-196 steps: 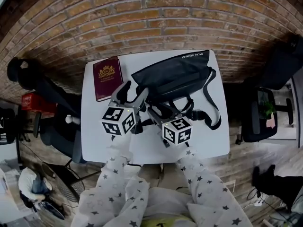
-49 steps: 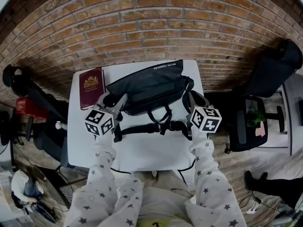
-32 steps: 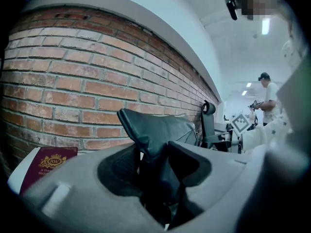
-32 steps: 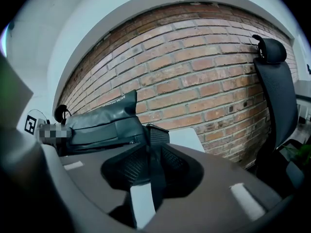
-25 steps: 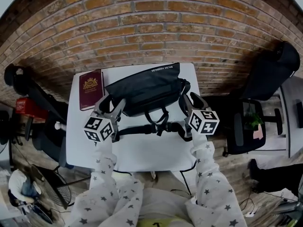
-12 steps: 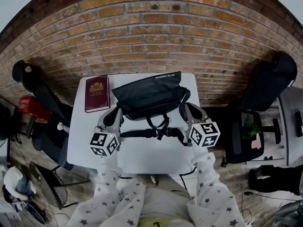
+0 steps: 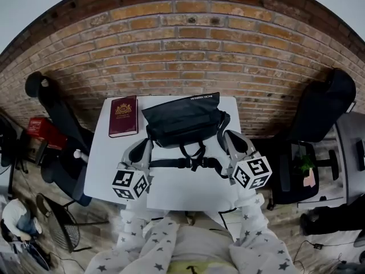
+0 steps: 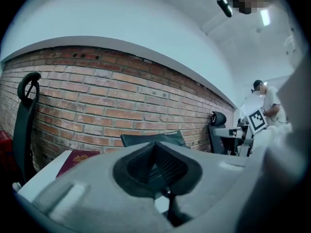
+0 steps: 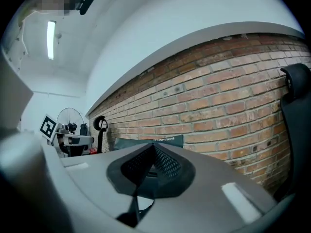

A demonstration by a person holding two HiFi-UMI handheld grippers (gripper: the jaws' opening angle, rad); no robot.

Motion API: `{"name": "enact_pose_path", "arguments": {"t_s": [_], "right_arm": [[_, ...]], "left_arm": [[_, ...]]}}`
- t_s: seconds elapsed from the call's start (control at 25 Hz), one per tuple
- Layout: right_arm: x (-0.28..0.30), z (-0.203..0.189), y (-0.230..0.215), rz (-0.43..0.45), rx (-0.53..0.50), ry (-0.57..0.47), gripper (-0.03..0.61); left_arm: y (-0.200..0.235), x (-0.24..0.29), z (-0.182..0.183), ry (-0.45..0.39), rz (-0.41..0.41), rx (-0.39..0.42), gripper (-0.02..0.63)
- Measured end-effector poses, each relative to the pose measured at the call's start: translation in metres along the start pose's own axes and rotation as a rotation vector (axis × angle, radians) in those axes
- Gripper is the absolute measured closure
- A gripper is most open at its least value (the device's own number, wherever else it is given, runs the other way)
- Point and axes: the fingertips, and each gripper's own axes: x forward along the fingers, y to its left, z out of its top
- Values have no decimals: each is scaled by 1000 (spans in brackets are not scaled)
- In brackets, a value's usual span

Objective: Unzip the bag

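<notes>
The black bag [image 7: 185, 119] lies at the back of the white table [image 7: 188, 193], its strap and buckle [image 7: 191, 163] trailing in front of it. My left gripper [image 7: 145, 145] hovers just off the bag's front left corner, shut on nothing. My right gripper [image 7: 227, 137] hangs by the bag's right end, apart from the strap. Its jaws have just been closing and now meet with nothing between them. In the left gripper view, the bag [image 8: 148, 139] peeks over the shut left gripper [image 8: 155, 148]. Seen from the right gripper view, the bag [image 9: 150, 141] sits behind the shut right gripper [image 9: 154, 150].
A dark red booklet [image 7: 124, 116] lies on the table left of the bag, also showing as the booklet [image 8: 73, 158]. A brick wall [image 7: 182, 56] backs the table. Black office chairs stand at the right [image 7: 328, 104] and left [image 7: 54, 107]. A red crate [image 7: 40, 127] sits on the floor.
Both grippers went from wide open to shut and lifted back from the bag's ends toward me. The head view tipped up, so more wall shows.
</notes>
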Motion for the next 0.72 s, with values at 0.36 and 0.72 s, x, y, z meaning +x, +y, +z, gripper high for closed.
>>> {"name": "enact_pose_path", "arguments": {"t_s": [0.36,0.72], "right_arm": [[-23,34,14,7,-24,-71,569],[-40,70,16,-35,-16,-146,569]], "left_arm": [[-15,-17,38,-35,-13,60,615],[-21,-26,68,-78,-32,95,615]]}}
